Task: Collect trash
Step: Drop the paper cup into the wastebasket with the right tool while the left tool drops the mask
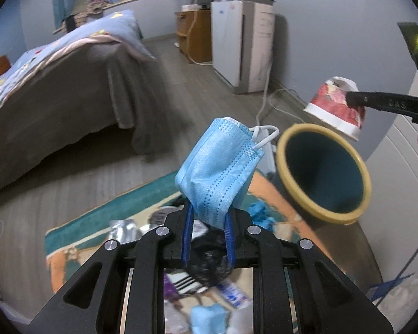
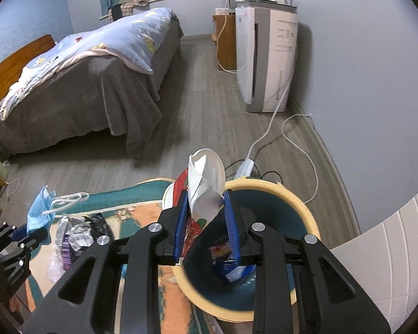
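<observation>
A bedroom floor with a patterned rug (image 2: 142,217): the left gripper (image 1: 209,224) clamps a blue face mask (image 1: 217,172) above the rug's litter; the right gripper (image 2: 206,222) pinches a crushed paper cup (image 2: 203,189) over the yellow-rimmed trash bin (image 2: 303,203).

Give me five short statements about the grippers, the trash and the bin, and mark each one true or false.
1. The left gripper holds a blue face mask. True.
2. The right gripper is empty. False: it is shut on a crushed paper cup.
3. The bin has a yellow rim. True.
4. The bin is empty. False: a wrapper lies inside.
5. The rug has no trash left on it. False: wrappers lie there.
</observation>
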Tool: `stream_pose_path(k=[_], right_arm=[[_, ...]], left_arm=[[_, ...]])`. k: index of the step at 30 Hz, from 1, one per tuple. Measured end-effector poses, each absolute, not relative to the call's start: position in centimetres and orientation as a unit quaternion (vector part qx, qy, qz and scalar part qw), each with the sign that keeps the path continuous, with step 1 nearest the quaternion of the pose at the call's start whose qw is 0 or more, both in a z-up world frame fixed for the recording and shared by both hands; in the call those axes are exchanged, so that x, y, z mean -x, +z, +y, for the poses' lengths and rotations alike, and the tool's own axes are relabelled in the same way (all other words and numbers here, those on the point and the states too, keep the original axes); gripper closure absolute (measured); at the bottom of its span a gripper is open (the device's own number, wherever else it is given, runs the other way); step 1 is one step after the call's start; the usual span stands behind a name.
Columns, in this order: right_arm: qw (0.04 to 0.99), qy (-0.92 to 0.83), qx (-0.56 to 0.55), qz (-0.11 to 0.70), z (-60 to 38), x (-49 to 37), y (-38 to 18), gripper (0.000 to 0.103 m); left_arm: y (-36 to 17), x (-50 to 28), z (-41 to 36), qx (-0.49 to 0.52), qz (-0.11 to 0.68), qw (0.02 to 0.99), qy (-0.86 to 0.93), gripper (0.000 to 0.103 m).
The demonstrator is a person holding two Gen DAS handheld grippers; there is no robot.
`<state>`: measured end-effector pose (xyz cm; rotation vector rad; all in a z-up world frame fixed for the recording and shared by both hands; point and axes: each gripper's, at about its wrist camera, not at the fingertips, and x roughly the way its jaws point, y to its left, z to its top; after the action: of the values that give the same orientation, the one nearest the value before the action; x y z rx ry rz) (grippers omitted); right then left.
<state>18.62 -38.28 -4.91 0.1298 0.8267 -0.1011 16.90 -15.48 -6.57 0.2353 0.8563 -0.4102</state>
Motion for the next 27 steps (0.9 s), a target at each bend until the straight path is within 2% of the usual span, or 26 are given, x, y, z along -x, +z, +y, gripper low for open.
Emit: stream_pose_path(k=[14,24,26,27], right_arm=[[0.885,-0.11,-0.06,0.448,-42.4,-19.6,-9.0,0.078],[0.852,-0.152,-0.078,0.495,-44.8,-19.8,-12.3,0.077],[0.85,-0.159,-0.083,0.496,-45.2,-19.8,-12.5,0.077],[0.85,-0.163,-0.087,0.494,-45.4,-19.8,-12.5,0.075]], left_arm=[[-9.7,-15.7,-24.3,-0.146,0.42,0.858,-0.258,0.082],[-13.5,-16.3,-29.6,-0.15,0.458,0.829,-0.283,0.082],[-13.8,-16.7,-30.0,-0.146,0.457,0.831,-0.282,0.081],[-13.8,-16.8,-30.2,-0.14,0.452,0.834,-0.284,0.075]])
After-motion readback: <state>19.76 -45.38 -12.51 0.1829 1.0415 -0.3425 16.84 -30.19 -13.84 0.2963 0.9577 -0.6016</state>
